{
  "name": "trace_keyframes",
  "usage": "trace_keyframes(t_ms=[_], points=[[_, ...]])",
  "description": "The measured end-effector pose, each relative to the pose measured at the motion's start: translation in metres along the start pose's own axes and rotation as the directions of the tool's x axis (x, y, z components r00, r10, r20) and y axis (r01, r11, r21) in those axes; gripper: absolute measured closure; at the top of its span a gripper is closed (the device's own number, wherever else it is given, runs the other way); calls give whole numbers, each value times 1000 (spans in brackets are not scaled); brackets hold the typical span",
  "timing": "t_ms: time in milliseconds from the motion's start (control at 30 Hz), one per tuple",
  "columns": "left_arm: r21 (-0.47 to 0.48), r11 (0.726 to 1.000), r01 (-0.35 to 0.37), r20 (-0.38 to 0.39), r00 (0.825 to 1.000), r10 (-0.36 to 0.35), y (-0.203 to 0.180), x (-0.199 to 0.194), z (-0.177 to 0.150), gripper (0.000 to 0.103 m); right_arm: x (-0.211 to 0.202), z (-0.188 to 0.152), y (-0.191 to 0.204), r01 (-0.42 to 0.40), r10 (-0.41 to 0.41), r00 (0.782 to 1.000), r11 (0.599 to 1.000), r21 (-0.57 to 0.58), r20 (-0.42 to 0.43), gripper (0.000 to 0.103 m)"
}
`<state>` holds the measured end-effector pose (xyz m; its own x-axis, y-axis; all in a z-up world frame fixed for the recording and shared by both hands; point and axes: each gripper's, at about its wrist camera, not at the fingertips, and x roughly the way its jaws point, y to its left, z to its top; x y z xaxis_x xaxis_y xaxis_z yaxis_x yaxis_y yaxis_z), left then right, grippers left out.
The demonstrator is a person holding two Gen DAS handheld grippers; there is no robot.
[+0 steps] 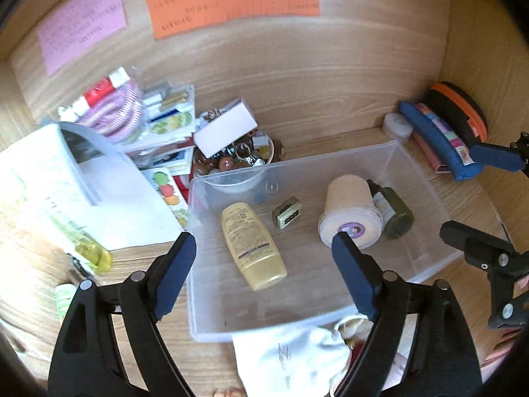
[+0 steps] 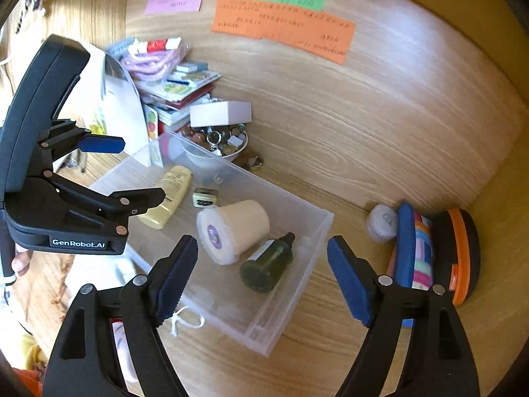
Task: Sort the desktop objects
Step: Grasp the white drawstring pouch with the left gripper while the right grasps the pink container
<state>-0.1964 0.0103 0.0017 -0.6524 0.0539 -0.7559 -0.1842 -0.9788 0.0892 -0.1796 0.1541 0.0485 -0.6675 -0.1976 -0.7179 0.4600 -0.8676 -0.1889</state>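
Clear bin (image 1: 426, 178) beneath wide-spread left tongs (image 1: 264, 241), nothing gripped

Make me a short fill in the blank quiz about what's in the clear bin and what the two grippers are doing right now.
1. The clear plastic bin holds ____ items.
2. The dark green bottle lies right beside the ____ tub.
3. The left gripper and right gripper are both ____ and hold nothing.
4. The blue pencil case sits ____ the bin.

Missing words: four; pink; open; outside
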Motion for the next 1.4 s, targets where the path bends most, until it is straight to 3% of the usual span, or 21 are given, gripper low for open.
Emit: trace_keyframes(t_ms=[633, 833, 1200, 1333, 1400], points=[[-99, 995, 14, 158, 987, 2, 21, -100, -63, 5, -75, -54, 41, -83, 77, 986, 996, 36, 147, 20], [-111, 994, 21, 130, 992, -7, 23, -94, -91, 5, -62, -83, 65, -106, 103, 988, 994, 19, 119, 20], [-201, 978, 62, 5, 998, -63, 35, -48, -128, 5, -19, -116, 86, -206, 205, 979, 977, 58, 16, 20], [-218, 972, 89, -25, 995, -96, 33, -36, -135, 5, -2, -120, 91, -248, 250, 968, 966, 73, -22, 23], [-215, 971, 103, -35, 993, -113, 31, -31, -136, 5, 4, -120, 94, -250, 253, 967, 966, 68, -39, 31]])
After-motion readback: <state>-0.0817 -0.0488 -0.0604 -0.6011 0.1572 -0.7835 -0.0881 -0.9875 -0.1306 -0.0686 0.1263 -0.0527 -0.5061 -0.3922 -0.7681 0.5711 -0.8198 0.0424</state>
